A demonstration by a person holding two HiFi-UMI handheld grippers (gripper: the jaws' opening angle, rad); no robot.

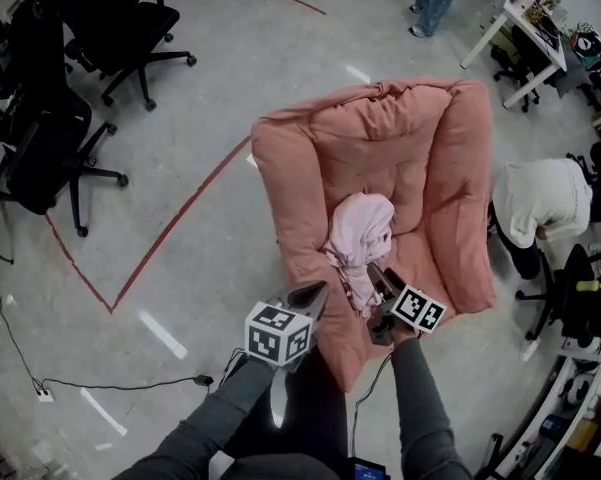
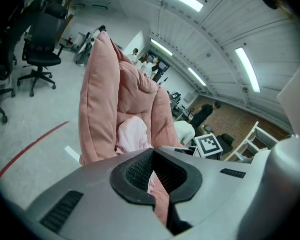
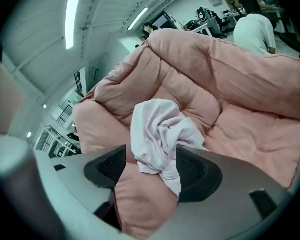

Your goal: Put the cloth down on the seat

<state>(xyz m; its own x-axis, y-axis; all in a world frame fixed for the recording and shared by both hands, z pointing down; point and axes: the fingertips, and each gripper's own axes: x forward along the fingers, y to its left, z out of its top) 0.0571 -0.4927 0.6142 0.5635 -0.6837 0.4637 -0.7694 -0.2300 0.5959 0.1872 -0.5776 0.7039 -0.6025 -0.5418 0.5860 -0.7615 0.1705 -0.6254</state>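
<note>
The cloth (image 1: 362,230) is laid bunched on the seat (image 1: 450,178), between the released jaws of the right gripper (image 1: 378,280); the left gripper (image 1: 315,294) is held clenched, empty, at the seat's front

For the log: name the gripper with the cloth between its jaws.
The right gripper: the cloth sits between its parted jaws; the left gripper holds nothing.

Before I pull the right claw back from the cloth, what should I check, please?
1. Cloth lies on the pink cushioned seat: ok.
2. Right claw has its jaws apart: ok.
3. Cloth free of the right claw: cannot tell, its tail lies between the jaws.
4. Left claw clear of the cloth: ok, shut at the seat's front edge.
5. Person beside the seat out of the way: ok.
</note>
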